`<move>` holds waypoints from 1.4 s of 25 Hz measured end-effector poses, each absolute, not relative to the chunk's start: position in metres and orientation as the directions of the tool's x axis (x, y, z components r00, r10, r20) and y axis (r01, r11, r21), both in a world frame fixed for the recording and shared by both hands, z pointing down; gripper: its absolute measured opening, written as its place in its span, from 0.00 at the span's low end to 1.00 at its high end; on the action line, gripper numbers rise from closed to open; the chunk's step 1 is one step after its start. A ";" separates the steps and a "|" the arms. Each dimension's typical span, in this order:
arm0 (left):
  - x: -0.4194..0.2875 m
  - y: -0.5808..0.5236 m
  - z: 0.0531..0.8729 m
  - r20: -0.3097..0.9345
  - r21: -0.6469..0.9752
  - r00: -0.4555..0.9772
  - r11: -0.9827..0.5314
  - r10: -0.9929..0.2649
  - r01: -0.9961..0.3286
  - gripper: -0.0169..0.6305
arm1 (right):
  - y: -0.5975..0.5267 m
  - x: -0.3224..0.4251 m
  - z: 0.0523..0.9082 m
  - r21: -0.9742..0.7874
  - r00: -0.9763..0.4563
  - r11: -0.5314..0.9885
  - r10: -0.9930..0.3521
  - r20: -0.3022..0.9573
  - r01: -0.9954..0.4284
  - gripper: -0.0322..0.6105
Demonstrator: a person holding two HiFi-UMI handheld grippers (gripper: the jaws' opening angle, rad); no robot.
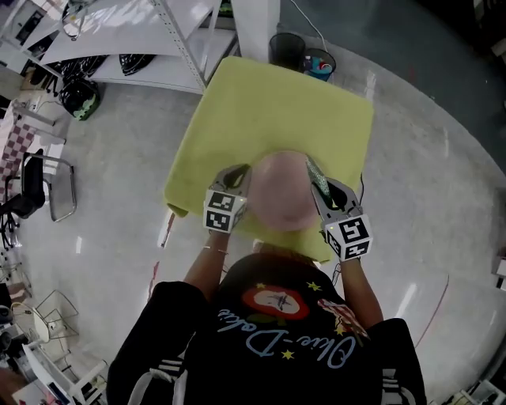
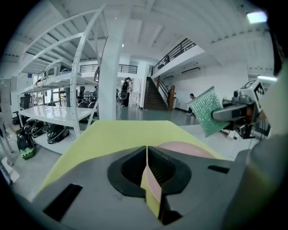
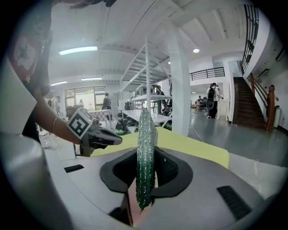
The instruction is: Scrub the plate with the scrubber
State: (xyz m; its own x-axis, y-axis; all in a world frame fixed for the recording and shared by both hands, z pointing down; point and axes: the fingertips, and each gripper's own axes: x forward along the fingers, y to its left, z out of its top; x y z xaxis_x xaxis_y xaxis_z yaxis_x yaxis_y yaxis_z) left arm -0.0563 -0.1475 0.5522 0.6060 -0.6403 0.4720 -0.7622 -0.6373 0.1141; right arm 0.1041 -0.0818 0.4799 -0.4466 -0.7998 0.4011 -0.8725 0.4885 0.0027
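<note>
A pale pink plate [image 1: 281,190] lies on the yellow-green covered table [image 1: 277,103], between my two grippers. My left gripper [image 1: 243,176] is at the plate's left rim. In the left gripper view its jaws [image 2: 146,150] meet in a thin line with nothing pinched at the tips, and the plate [image 2: 184,149] shows just beyond them on the right. My right gripper [image 1: 320,186] is at the plate's right rim, shut on a flat green scrubber [image 1: 319,178]. The scrubber [image 3: 146,148] stands on edge between the right gripper's pads [image 3: 146,155]. It is also in the left gripper view as a green scrubber [image 2: 207,110].
White shelving [image 1: 142,47] with dark helmets stands at the far left. A white pillar [image 1: 253,24], a black bin [image 1: 286,49] and a blue container [image 1: 319,65] are behind the table. A chair [image 1: 47,186] stands on the grey floor at the left.
</note>
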 end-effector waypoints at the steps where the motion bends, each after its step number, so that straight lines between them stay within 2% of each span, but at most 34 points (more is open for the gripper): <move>1: -0.056 -0.145 0.546 0.462 0.109 0.610 -0.641 -0.644 -0.760 0.04 | -0.083 0.104 0.478 -0.002 -0.445 0.484 -0.804 0.394 -0.875 0.15; 12: -0.059 -0.133 0.470 0.375 0.082 0.625 -0.648 -0.685 -0.758 0.03 | -0.094 0.096 0.441 -0.053 -0.443 0.448 -0.849 0.287 -0.893 0.15; 17: -0.055 -0.127 0.463 0.378 0.040 0.622 -0.660 -0.685 -0.750 0.03 | -0.094 0.093 0.434 -0.050 -0.450 0.453 -0.854 0.262 -0.890 0.15; 35: -0.040 -0.113 0.448 0.343 0.053 0.660 -0.688 -0.668 -0.724 0.03 | -0.091 0.089 0.417 -0.057 -0.449 0.449 -0.860 0.243 -0.892 0.15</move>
